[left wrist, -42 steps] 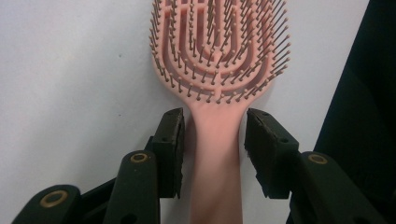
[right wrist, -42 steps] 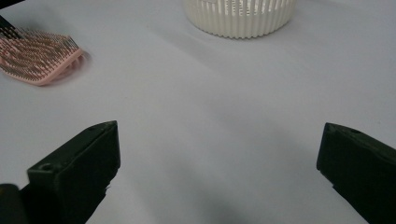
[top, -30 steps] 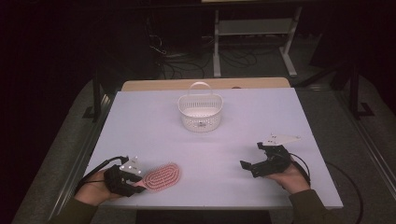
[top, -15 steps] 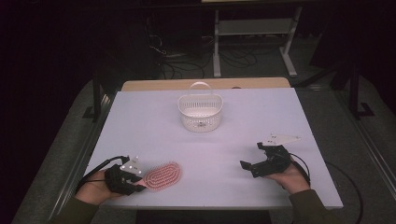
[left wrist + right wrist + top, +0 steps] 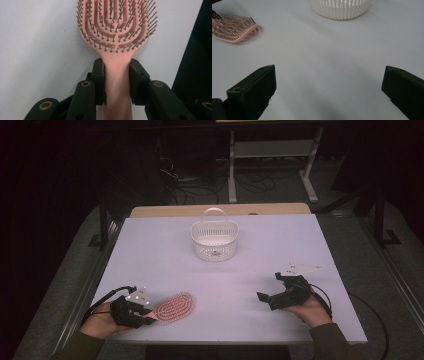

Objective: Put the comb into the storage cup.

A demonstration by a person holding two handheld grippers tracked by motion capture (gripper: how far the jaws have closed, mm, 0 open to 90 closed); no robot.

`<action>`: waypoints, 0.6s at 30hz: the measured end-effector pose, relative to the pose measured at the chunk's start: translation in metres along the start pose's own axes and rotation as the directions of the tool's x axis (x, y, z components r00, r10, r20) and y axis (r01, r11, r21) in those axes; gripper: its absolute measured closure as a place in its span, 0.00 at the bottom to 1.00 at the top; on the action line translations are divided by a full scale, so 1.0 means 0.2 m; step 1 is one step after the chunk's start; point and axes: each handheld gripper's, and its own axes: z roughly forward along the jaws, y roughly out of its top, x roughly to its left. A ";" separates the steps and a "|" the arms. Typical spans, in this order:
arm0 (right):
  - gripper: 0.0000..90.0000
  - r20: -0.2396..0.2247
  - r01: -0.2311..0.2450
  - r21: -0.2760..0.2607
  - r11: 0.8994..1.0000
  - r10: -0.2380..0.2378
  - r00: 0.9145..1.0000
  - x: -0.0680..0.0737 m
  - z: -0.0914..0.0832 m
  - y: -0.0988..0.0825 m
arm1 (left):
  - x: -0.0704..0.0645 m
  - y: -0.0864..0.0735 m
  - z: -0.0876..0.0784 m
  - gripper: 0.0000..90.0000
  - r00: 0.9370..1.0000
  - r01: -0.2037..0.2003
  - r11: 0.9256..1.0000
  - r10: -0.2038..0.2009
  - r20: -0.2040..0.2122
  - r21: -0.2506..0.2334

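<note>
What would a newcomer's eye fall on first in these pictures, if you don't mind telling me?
Probably the pink hairbrush at the near left of the white table, its handle pinched by the left claw, whose jaws have just been closing. Next, the white basket at the far middle, and the right claw open, holding nothing.

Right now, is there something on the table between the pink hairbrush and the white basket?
Nothing visible. The pink hairbrush lies near the front edge, its handle clamped in the left hand-held gripper. Between it and the white basket farther back there is only bare table. The right hand-held gripper is off to the side.
</note>
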 end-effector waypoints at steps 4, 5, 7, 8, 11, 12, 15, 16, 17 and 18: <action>0.00 -0.001 0.001 0.001 1.000 -0.001 1.000 0.00 0.00 0.00 | 0.00 0.00 0.00 0.78 1.000 0.004 1.000 -0.004 0.001 -0.007; 0.00 0.000 0.001 0.000 1.000 -0.001 1.000 0.00 0.00 0.00 | 0.00 0.00 0.00 0.78 1.000 0.006 1.000 -0.006 0.001 -0.010; 0.00 -0.001 0.001 0.001 1.000 -0.001 1.000 0.00 0.00 0.00 | 0.01 -0.01 -0.01 0.78 1.000 0.012 1.000 -0.012 0.000 -0.017; 0.00 -0.001 0.001 0.001 1.000 -0.001 1.000 0.00 0.00 0.00 | 0.01 -0.01 -0.01 0.78 1.000 0.012 1.000 -0.012 0.000 -0.017; 0.00 0.000 0.003 0.001 1.000 -0.003 1.000 0.00 0.00 0.00 | 0.02 -0.01 -0.01 0.78 1.000 0.018 1.000 -0.018 -0.008 -0.022; 0.00 0.000 0.002 0.001 1.000 -0.002 1.000 0.00 0.00 0.00 | 0.02 -0.01 -0.01 0.78 1.000 0.017 1.000 -0.018 -0.010 -0.025; 0.00 0.000 0.001 0.000 1.000 -0.001 1.000 0.00 0.00 0.00 | 0.02 0.00 -0.02 0.78 0.999 0.018 0.998 -0.020 -0.027 -0.059; 0.00 0.000 0.000 0.002 1.000 0.000 1.000 0.00 0.00 0.00 | 0.02 0.00 -0.02 0.78 0.999 0.018 0.998 -0.020 -0.027 -0.059; 0.00 -0.001 0.000 0.001 1.000 0.000 1.000 0.00 0.00 0.00 | 0.02 0.00 -0.03 0.78 0.999 0.019 0.997 -0.021 -0.030 -0.075; 0.00 -0.001 -0.002 0.001 1.000 0.002 1.000 0.00 0.00 0.00 | 0.02 0.00 -0.03 0.78 0.999 0.022 0.996 -0.024 -0.026 -0.084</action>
